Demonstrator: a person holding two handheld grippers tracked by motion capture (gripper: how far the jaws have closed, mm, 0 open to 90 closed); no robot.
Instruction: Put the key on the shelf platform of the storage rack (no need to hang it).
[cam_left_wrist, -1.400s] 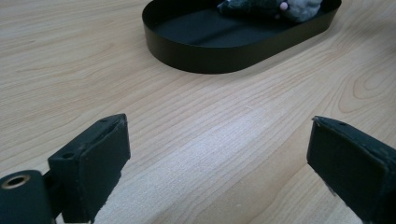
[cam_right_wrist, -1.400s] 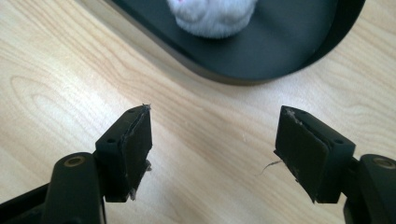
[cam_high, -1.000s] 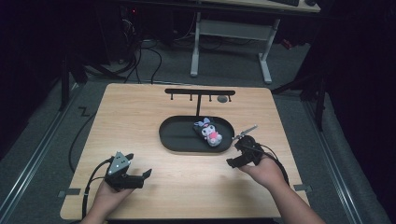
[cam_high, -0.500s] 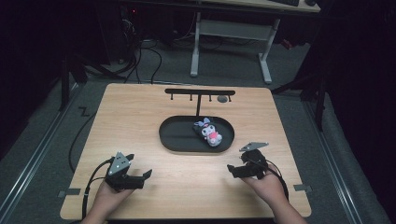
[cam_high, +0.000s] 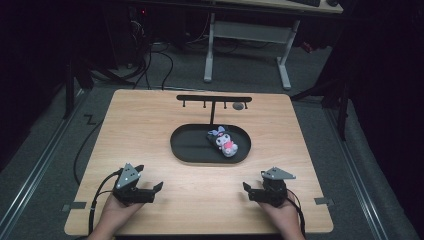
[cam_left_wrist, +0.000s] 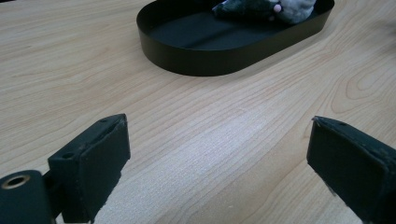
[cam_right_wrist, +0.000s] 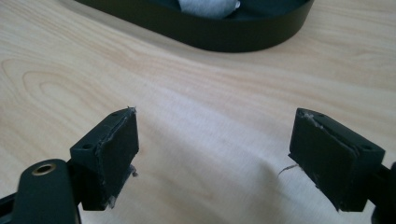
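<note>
Resting near the table's (cam_high: 150, 125) front edge, both grippers, left (cam_high: 156, 188) and right (cam_high: 248, 188), gaped empty, the right's jaws having just been opening; the toy (cam_high: 223, 141) lay in the tray (cam_high: 187, 145), bare wood between.

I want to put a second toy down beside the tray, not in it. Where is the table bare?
Bare wood lies left of the black tray as far as the table edge, and between the tray and the two grippers. Right of the tray is a narrower strip. Behind it stands the hook rack. The plush toy takes the tray's right half.
</note>
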